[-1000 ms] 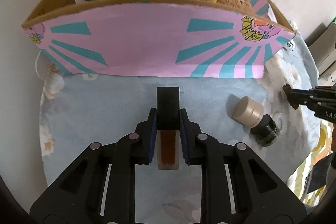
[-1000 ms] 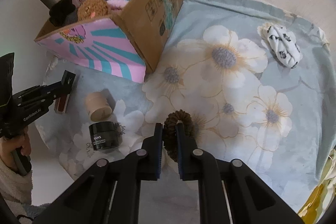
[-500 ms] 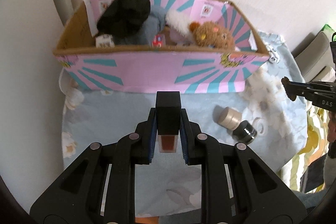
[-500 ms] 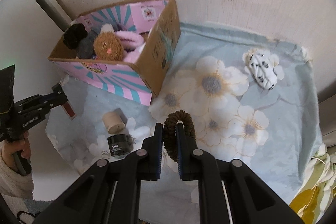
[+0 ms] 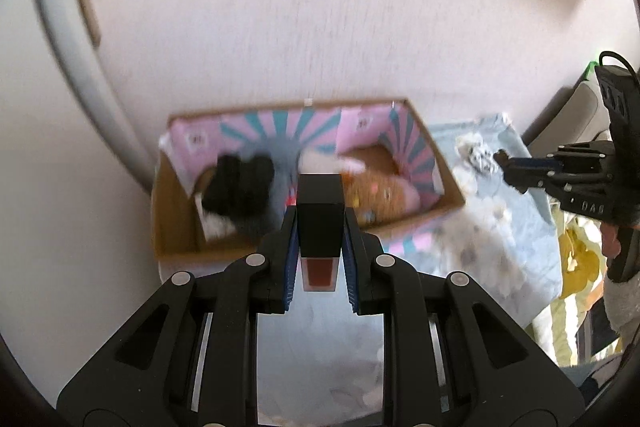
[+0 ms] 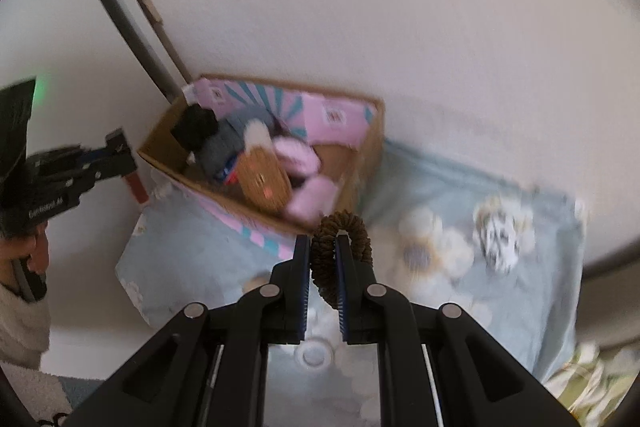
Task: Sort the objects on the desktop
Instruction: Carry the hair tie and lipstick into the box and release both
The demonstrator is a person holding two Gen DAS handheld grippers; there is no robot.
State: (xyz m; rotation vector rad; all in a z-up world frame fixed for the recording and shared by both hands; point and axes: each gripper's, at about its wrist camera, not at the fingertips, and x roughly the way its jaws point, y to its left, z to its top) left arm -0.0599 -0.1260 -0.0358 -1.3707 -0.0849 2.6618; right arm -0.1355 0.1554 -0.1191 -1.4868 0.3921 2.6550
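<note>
A lip-gloss bottle [image 5: 321,223] with a black square cap and a reddish-brown body was held between the 2 fingers of the left gripper [image 5: 320,227], whose jaws were closed against the cap. In the left wrist view the bottle was seen raised in front of the open cardboard box [image 5: 448,187], whose inner walls were printed with pink and teal rays. Inside the box a black fabric item [image 5: 240,187], a grey item [image 6: 224,147], a brown plush toy [image 5: 380,191] and a pink plush piece [image 6: 298,157] were seen lying together. In the right wrist view the same bottle [image 6: 134,183] was seen at the tip of the left gripper [image 6: 116,155], just off the box's near-left corner.

A brown spiral hair tie [image 6: 340,247] was gripped by the right gripper [image 6: 322,255], with the jaws closed on 1 side of the loop and the rest standing out past the fingertips. It was held above the blue floral cloth [image 6: 440,187], near the box's right-hand corner. A white patterned scrunchie [image 6: 502,235] lay on the cloth, well apart from the box. A white ring-shaped object [image 6: 314,353] was seen on the cloth beneath the right gripper; its nature could not be told through the blur. The right gripper [image 5: 516,171] was also visible at the right edge of the left wrist view.
</note>
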